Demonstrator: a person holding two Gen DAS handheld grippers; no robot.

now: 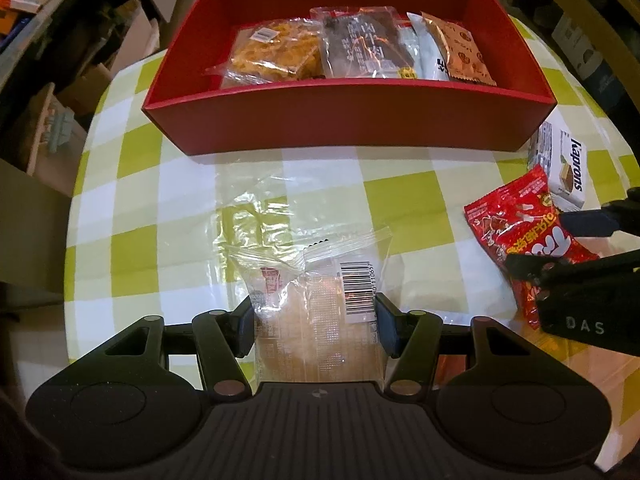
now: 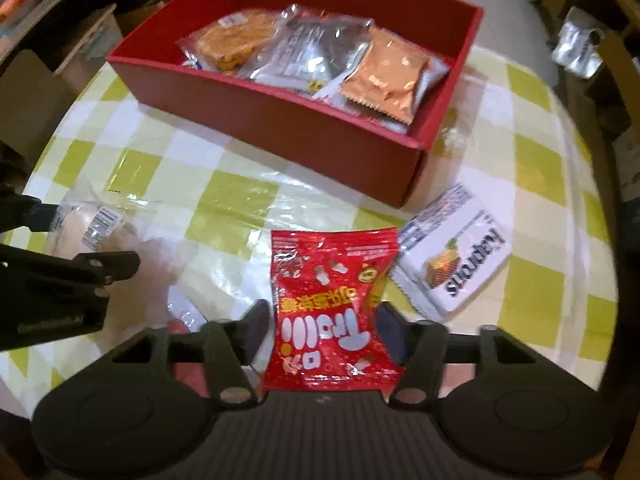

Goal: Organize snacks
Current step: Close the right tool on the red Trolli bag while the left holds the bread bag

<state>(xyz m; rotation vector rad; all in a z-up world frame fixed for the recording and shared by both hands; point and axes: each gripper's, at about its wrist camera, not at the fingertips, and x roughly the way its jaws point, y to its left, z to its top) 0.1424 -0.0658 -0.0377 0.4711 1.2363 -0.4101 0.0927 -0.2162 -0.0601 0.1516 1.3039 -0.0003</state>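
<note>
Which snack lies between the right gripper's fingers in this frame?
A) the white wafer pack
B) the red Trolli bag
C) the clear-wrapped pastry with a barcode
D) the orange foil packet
B: the red Trolli bag sits between the right gripper fingers, on the checked table.

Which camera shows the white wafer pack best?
The right wrist view: the white wafer pack lies nearly whole beside the red candy bag, its picture visible. The left wrist view shows it only small at the right edge.
</note>
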